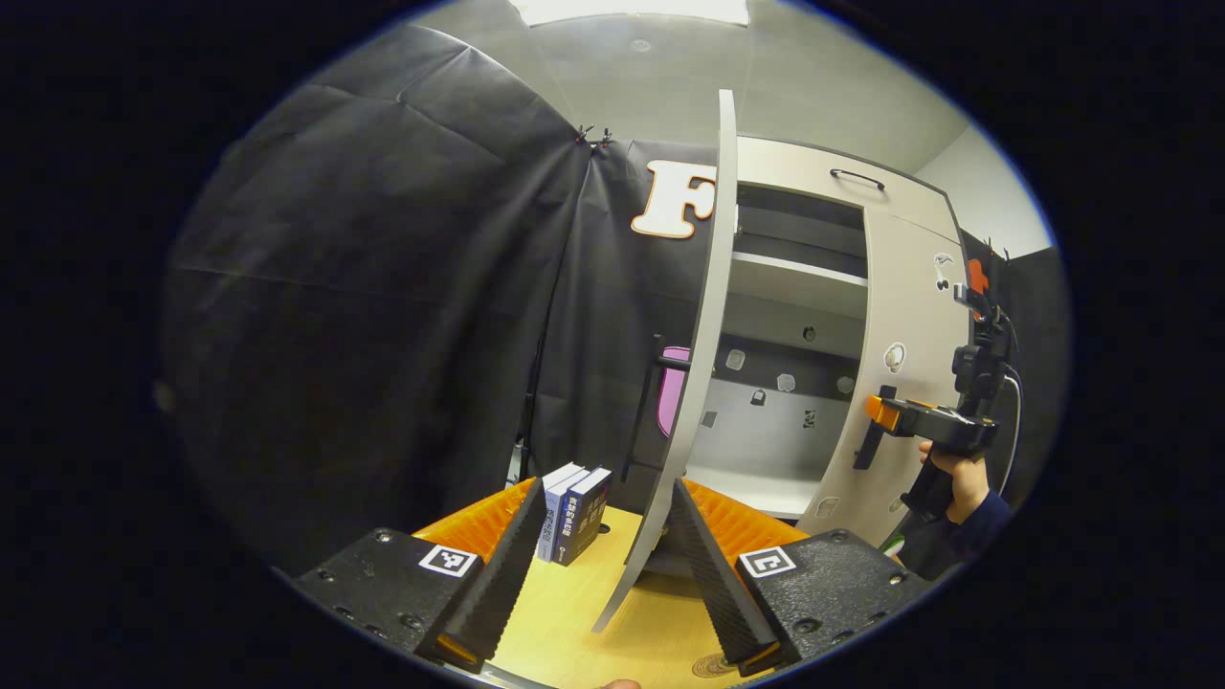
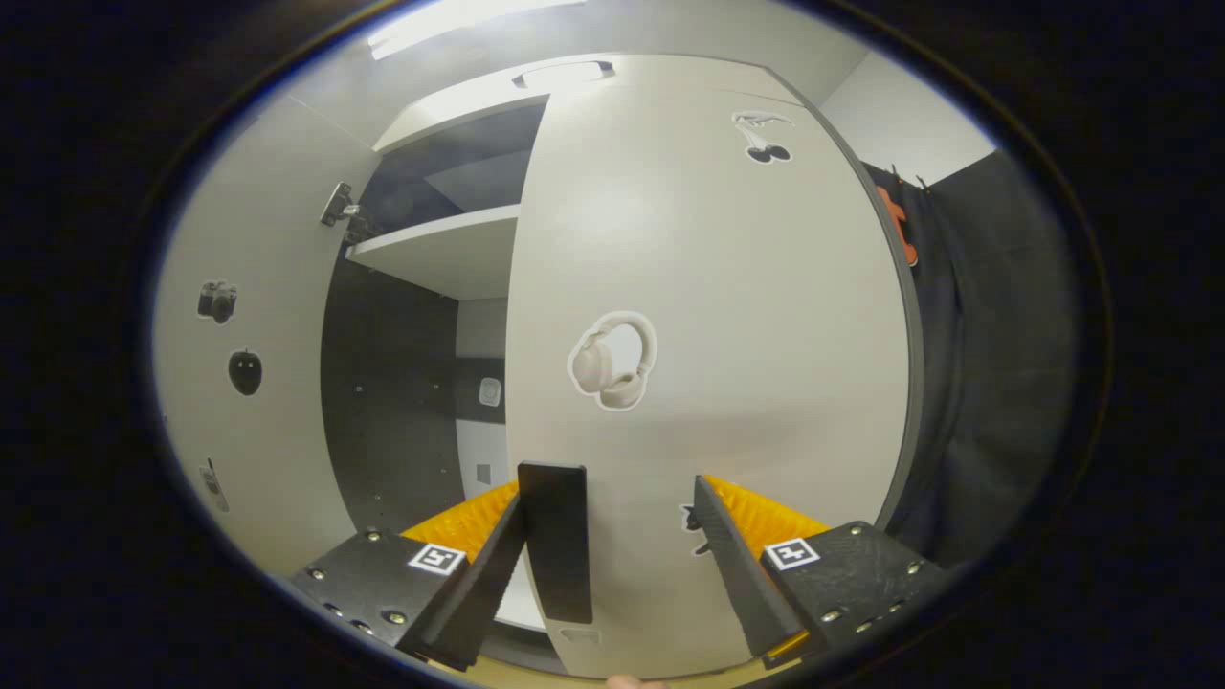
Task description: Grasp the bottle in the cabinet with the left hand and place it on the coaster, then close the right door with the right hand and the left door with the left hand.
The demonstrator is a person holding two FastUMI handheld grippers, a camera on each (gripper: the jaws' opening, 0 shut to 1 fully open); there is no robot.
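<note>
left door (image 1: 703,383) pale, edge-on, ajar | right door (image 2: 708,335) pale, stickered | both tools spread

Books (image 1: 574,512): you'll see them upright on the worktop, just ahead of your left jaws.
Worktop (image 1: 574,612): lies beneath your left jaws.

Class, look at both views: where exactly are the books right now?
In the left gripper view, the books stand upright on the wooden tabletop, left of the open left door, in front of the black cloth wall.
</note>
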